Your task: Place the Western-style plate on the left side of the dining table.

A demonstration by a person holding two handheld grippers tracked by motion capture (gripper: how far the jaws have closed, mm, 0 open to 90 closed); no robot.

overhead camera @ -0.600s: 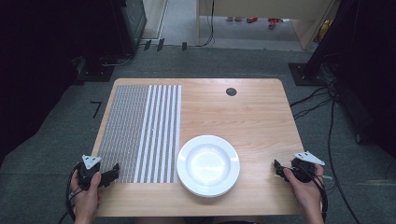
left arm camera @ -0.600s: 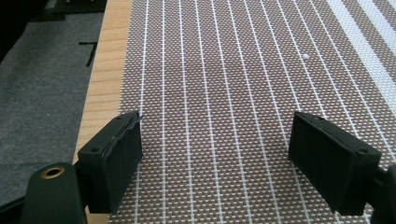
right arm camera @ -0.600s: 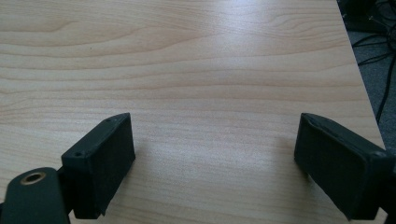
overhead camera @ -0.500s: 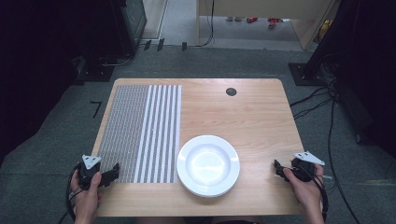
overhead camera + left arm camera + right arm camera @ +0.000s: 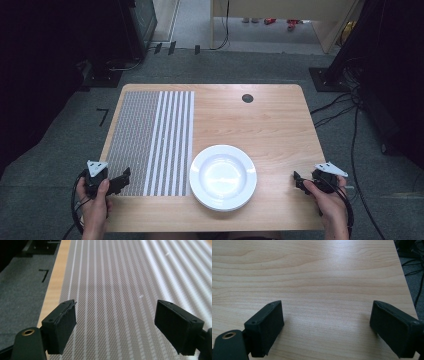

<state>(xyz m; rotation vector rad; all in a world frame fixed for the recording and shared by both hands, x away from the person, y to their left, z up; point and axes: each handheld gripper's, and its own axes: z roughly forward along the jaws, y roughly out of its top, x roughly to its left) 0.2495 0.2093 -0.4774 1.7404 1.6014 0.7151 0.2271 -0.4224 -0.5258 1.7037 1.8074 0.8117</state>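
Jaws spread wide and empty, left gripper [image 5: 122,176] and right gripper [image 5: 296,179] rest low at table [image 5: 270,120] corners.

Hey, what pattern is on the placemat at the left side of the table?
Grey weave with white stripes, widening toward the right side of the placemat; clearest in the high view.

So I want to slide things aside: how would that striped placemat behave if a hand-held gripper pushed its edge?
The striped placemat lies thin and flat, so it probably bends and bunches rather than sliding whole. Its woven texture likely grips the wooden table somewhat.
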